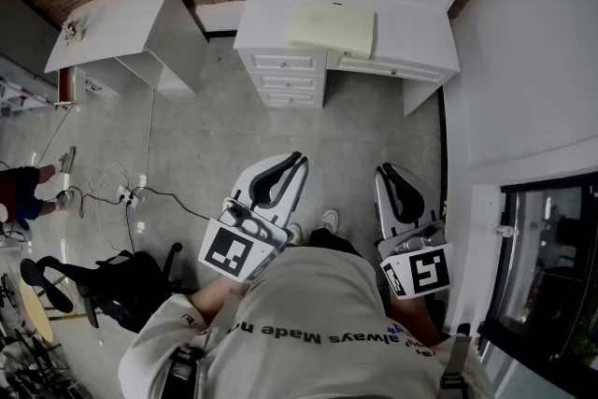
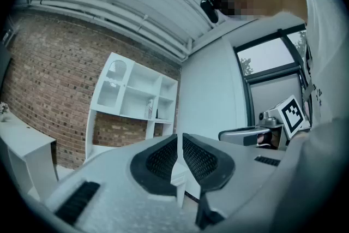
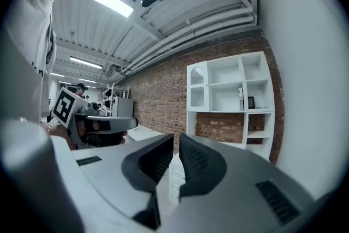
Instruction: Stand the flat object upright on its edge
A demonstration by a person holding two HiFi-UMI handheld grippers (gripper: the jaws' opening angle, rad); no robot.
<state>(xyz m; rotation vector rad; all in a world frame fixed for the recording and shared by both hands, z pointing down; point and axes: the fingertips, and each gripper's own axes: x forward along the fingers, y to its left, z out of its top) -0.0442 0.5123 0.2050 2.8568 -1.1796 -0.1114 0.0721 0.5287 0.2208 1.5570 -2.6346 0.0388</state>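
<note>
Jaws of left gripper and right gripper sit pressed together, empty, probably just being carried. Flat object lies on the far desk.

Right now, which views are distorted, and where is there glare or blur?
Head view: mild bending at edges, the flat object sharp. Left gripper view: strong fisheye, dark round border. Right gripper view: same fisheye, ceiling light glares.
</note>
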